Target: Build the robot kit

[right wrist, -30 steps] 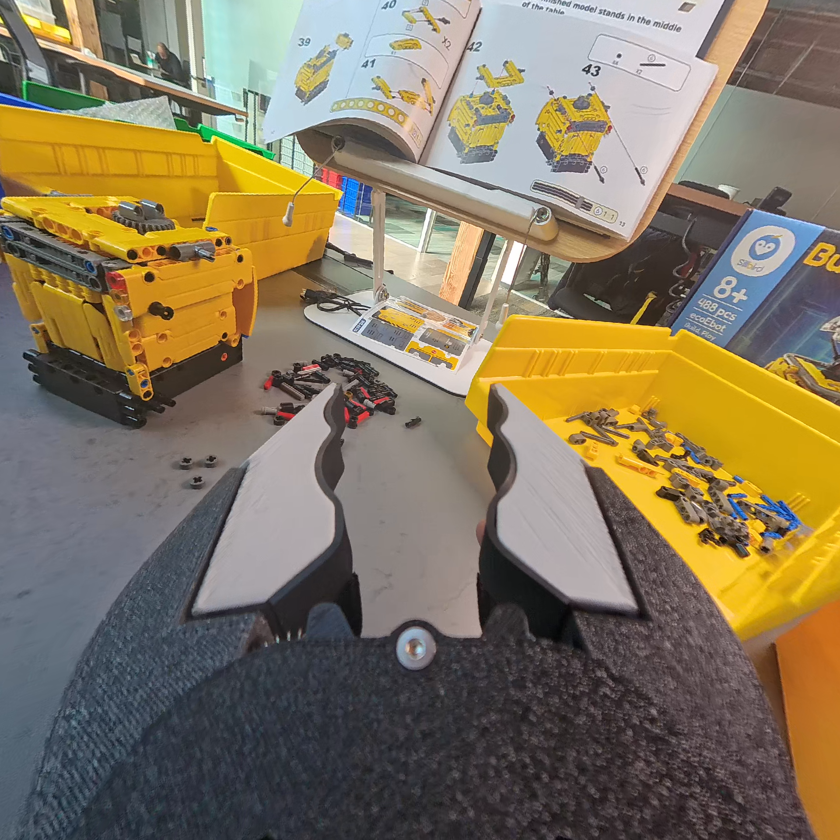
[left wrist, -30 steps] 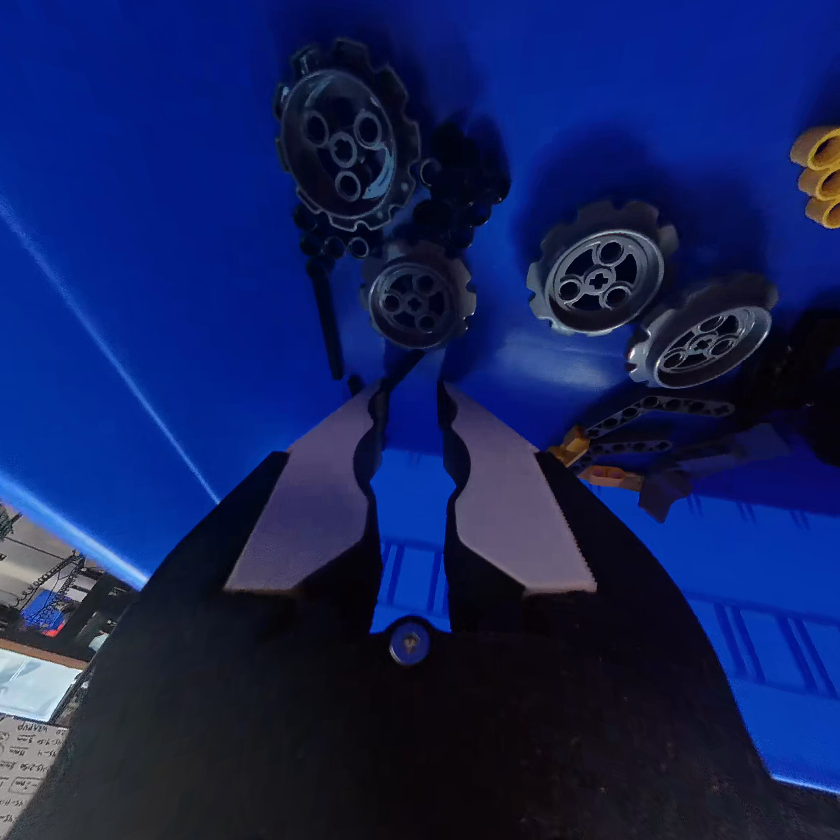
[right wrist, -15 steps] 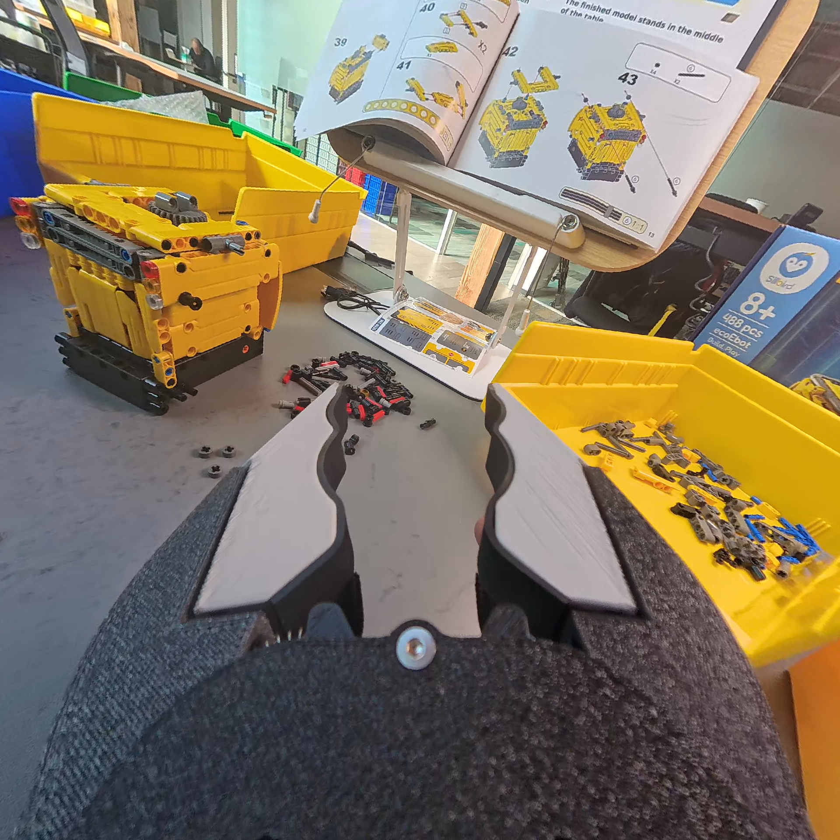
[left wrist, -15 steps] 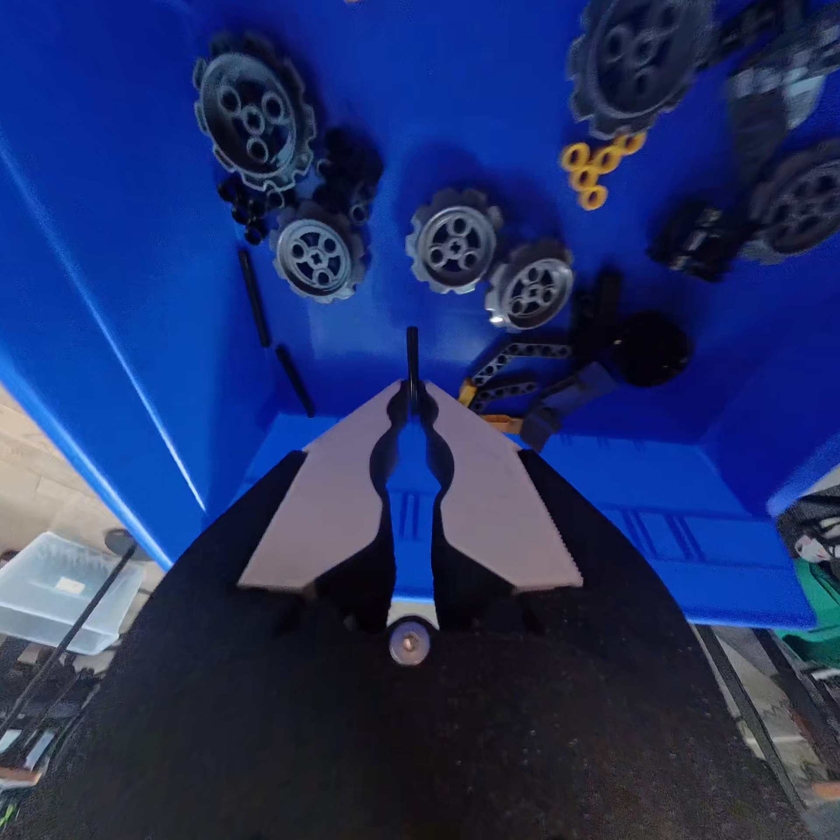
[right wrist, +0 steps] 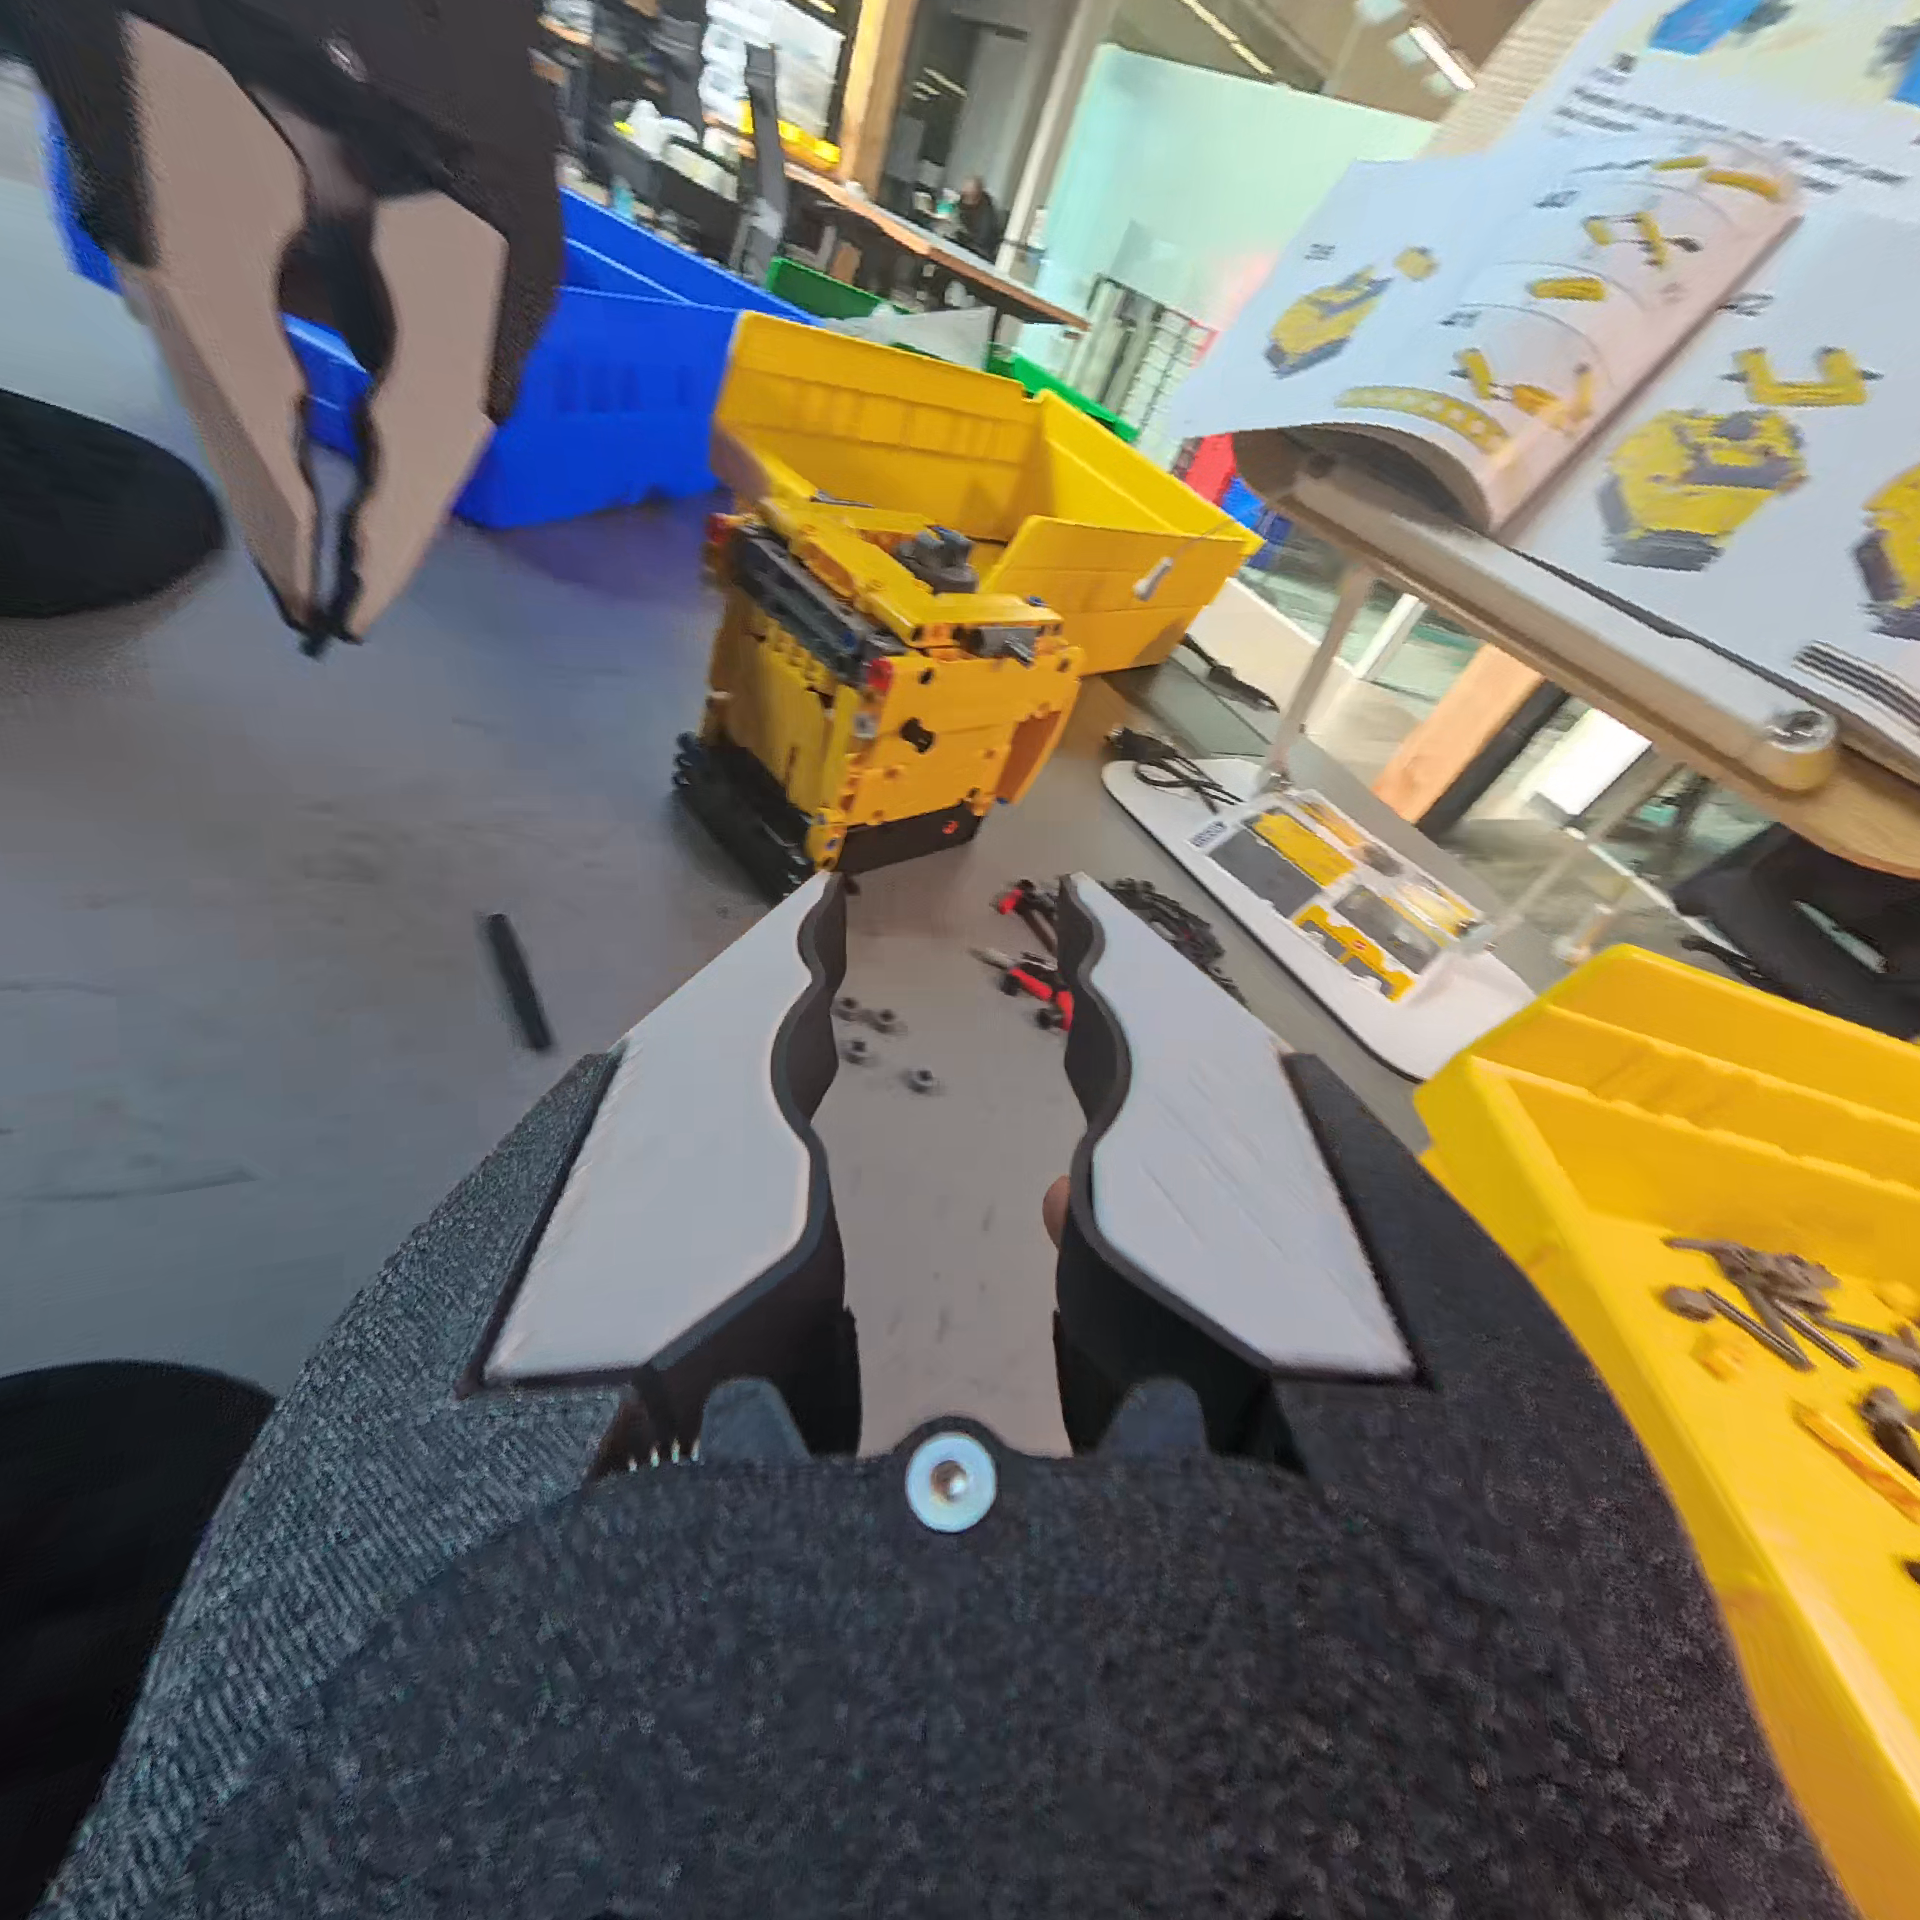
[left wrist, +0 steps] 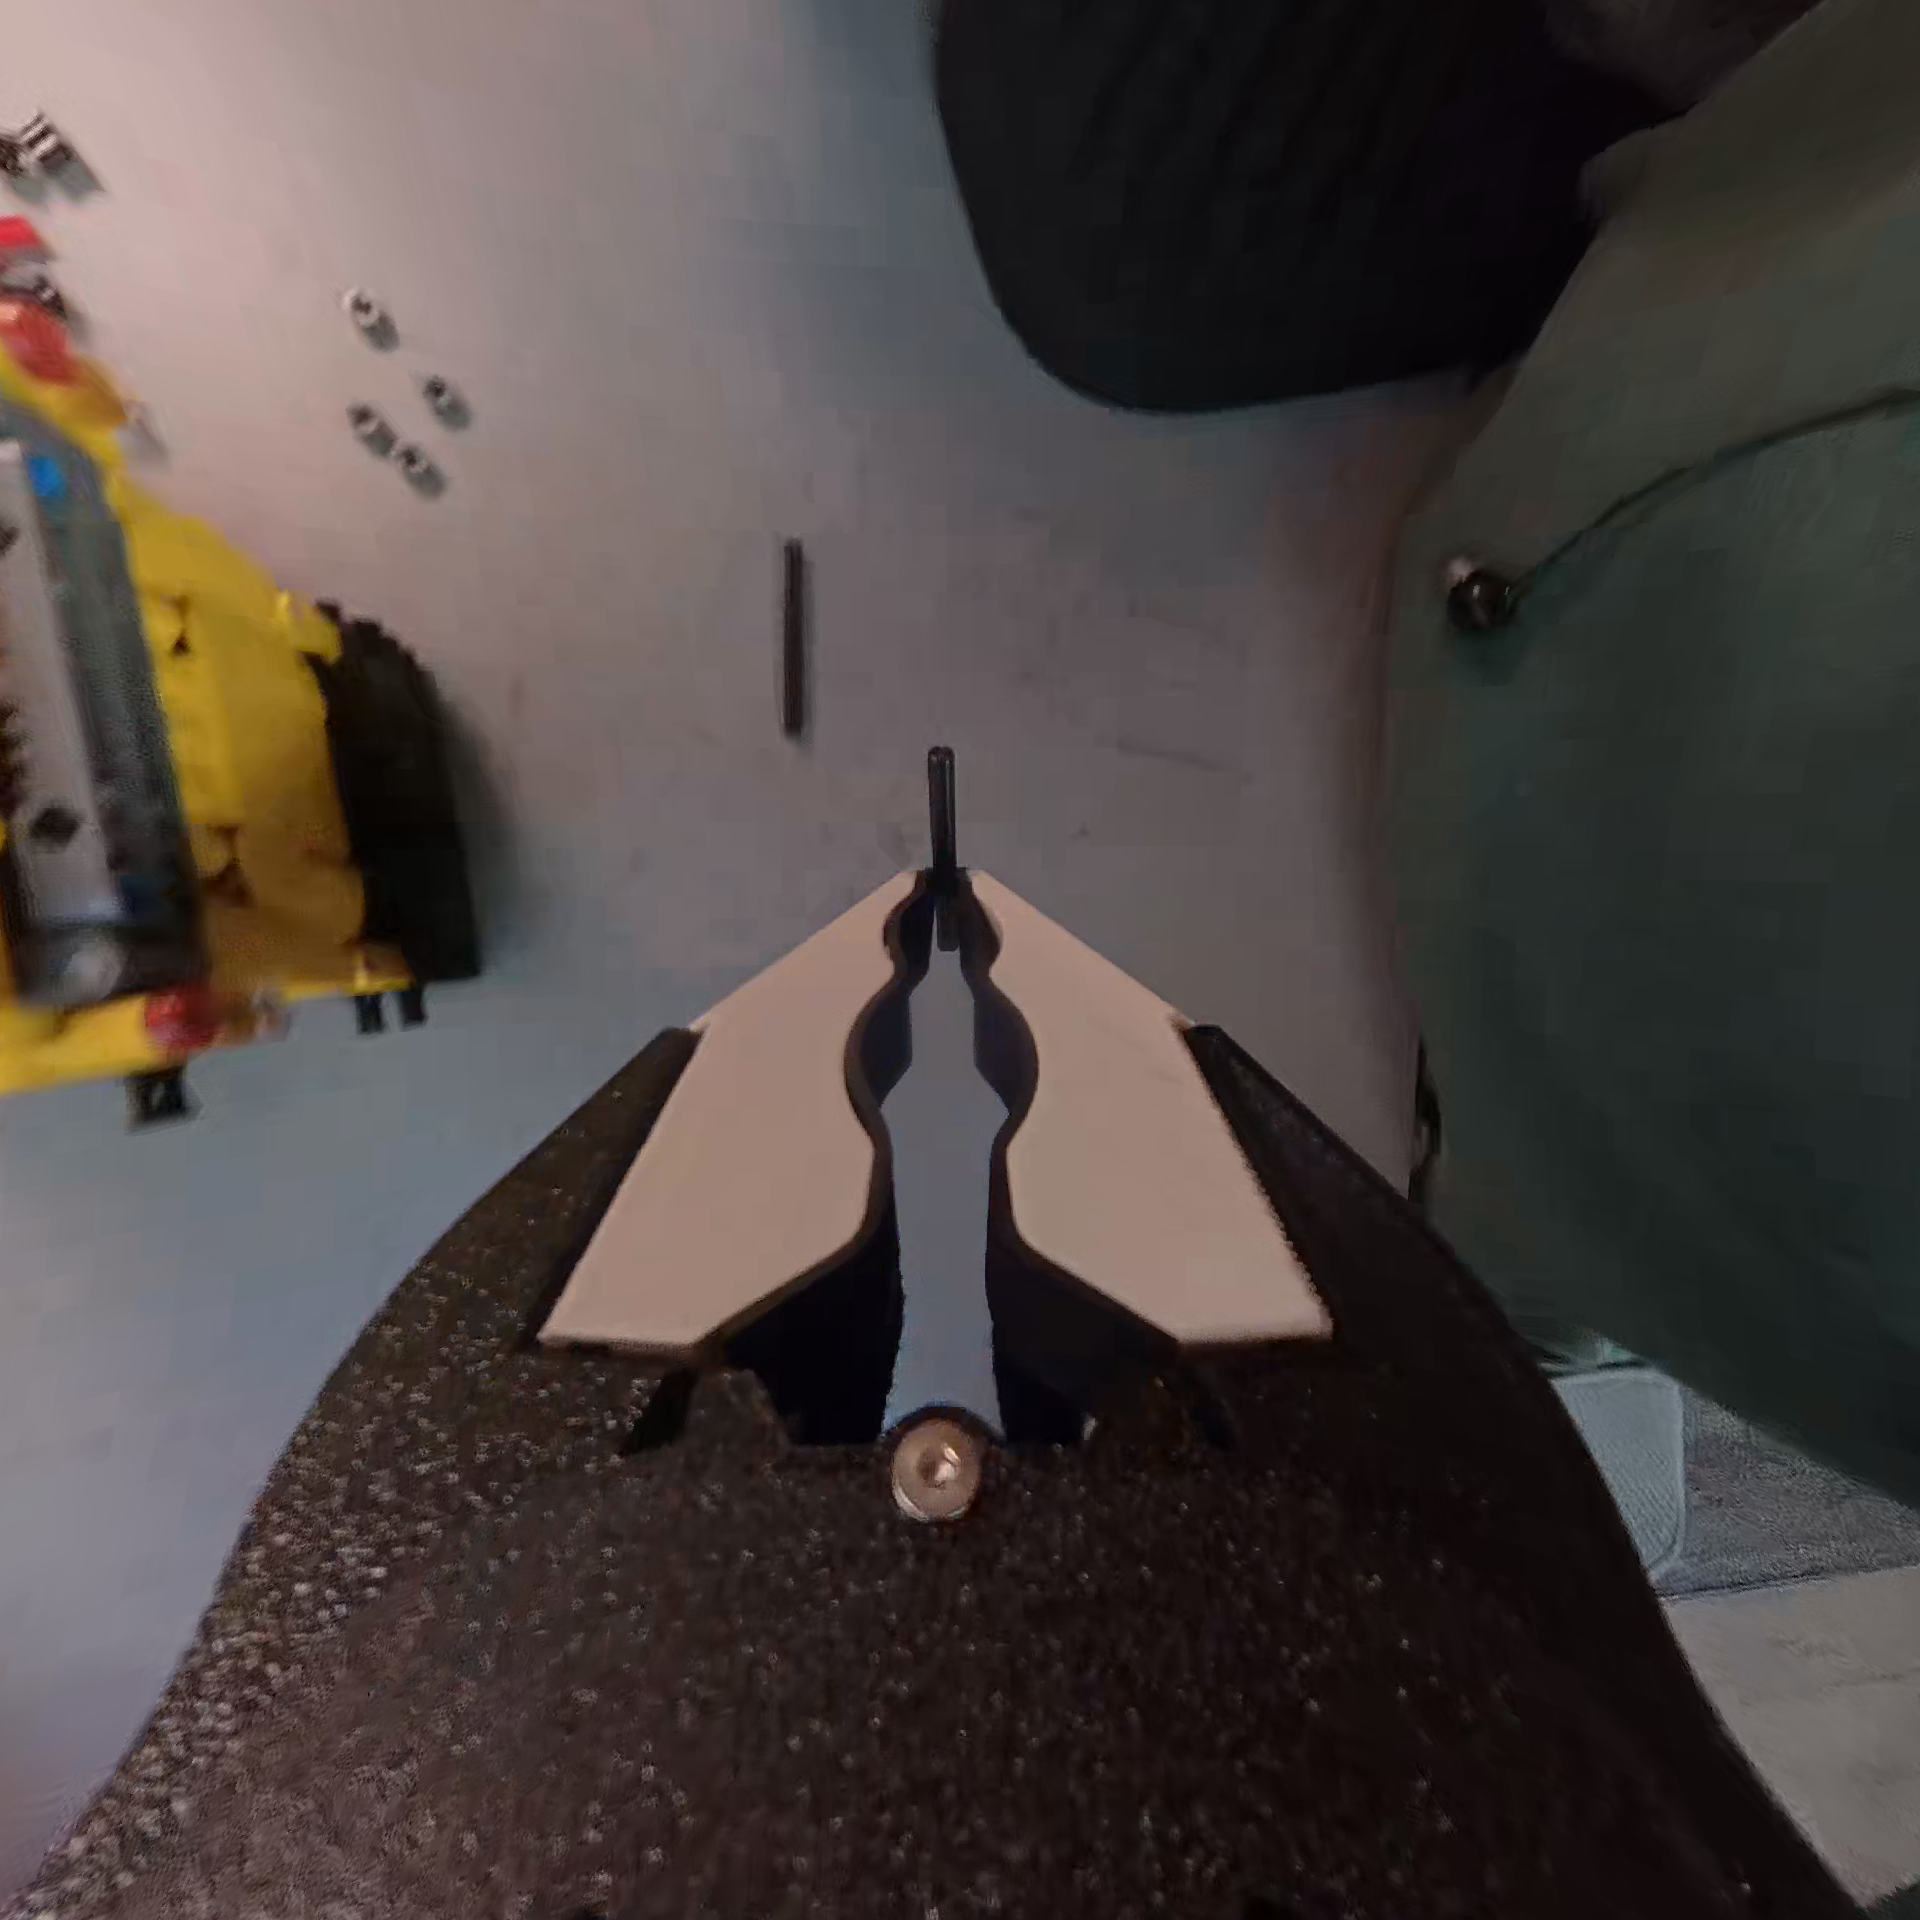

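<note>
While pinched upright, black axle (left wrist: pixel 941 800) pokes beyond left tongs (left wrist: pixel 943 883) tips.

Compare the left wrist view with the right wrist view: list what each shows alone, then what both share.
Left wrist only: a dark green garment at the right.
Right wrist only: the open right gripper, blue bins, yellow bins and an instruction booklet on a stand.
Both: the left gripper shut on a thin black axle, another black axle lying on the grey table, and the yellow brick model.
</note>
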Tool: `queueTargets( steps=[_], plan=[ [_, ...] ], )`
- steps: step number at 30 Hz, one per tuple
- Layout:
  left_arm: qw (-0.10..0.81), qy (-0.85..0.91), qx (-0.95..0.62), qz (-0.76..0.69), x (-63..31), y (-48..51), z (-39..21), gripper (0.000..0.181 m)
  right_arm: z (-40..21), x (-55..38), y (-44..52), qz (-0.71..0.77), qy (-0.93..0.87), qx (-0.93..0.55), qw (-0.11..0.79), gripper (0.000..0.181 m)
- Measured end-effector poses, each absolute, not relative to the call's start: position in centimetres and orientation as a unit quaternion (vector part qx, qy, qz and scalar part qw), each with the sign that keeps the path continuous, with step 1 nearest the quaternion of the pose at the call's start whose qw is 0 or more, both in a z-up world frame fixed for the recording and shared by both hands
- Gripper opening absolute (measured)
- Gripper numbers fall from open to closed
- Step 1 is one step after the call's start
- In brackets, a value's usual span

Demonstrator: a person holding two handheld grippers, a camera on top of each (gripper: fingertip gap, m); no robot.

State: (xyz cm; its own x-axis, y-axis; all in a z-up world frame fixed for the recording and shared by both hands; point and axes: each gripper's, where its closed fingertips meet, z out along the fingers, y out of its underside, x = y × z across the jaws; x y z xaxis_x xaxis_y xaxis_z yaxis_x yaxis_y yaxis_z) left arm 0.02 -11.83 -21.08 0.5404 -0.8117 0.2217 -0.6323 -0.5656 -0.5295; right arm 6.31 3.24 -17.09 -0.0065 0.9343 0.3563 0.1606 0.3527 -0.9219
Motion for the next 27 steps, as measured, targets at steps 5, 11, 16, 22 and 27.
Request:
queueTargets(
  steps=[5,11,16,22,27],
  plan=[
    [0.207,0.420,-0.835,-0.290,5.4,-9.4,-21.7,0.003,-16.5,7.5,-2.5,0.364,-0.719,-0.368,0.464,0.036],
    [0.165,0.423,-0.848,-0.274,5.8,-8.4,-21.7,0.003,-17.2,8.1,-5.8,0.258,-0.816,-0.282,0.433,0.022],
    [0.125,0.433,-0.855,-0.256,5.8,-8.5,-22.3,0.003,-19.9,7.0,-6.4,0.145,-0.867,-0.215,0.425,0.021],
    [0.095,0.443,-0.857,-0.244,5.6,-8.5,-22.5,0.003,-21.3,6.0,-6.9,0.100,-0.884,-0.172,0.423,0.015],
    [0.093,0.442,-0.857,-0.249,5.4,-8.4,-22.4,0.003,-21.4,5.9,-6.6,0.096,-0.881,-0.178,0.428,0.005]
  ],
)
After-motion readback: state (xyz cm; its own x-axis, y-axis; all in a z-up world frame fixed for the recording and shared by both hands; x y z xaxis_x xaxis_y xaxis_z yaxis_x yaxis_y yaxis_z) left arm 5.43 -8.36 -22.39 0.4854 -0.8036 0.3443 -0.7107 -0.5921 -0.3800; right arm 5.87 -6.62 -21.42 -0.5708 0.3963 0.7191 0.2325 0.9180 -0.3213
